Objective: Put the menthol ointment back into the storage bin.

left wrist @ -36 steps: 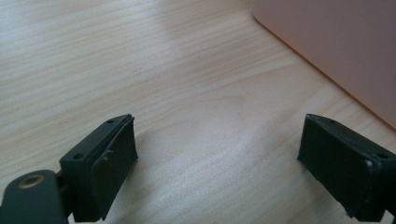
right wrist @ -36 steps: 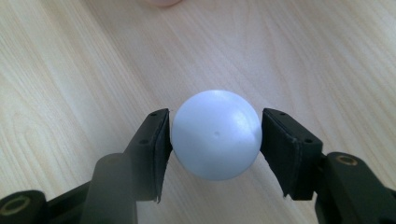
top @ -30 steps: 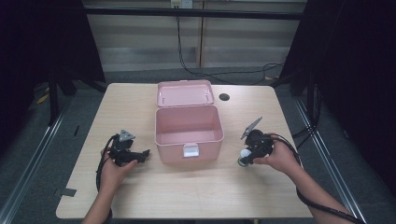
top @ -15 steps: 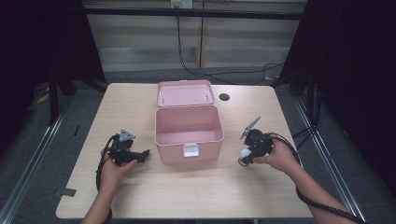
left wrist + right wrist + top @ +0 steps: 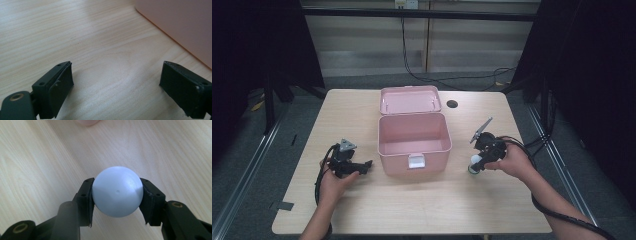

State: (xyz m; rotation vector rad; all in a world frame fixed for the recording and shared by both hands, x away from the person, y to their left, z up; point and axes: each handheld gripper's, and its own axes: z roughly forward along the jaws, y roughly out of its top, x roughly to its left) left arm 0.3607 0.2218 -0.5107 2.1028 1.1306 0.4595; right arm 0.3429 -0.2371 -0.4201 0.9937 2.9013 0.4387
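Right gripper view: our right gripper [image 5: 117,198], jaws just closing, clamps the ball [image 5: 117,194]; left gripper [image 5: 125,87] gapes near the box [image 5: 412,137].

Ball [image 5: 117,195]: pale blue-white, plain, one tiny dark speck. Box [image 5: 413,142], centre of the high view: pink throughout, lid included, whitish latch in front. Both tools black: left tool [image 5: 362,167], right tool [image 5: 475,166]. Desk [image 5: 432,205]: light wood, fine grain streaks.

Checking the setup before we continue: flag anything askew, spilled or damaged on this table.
Nothing stands out. The pink box sits square with its lid open, the right gripper cleanly holds a pale blue ball, and the left gripper rests open.
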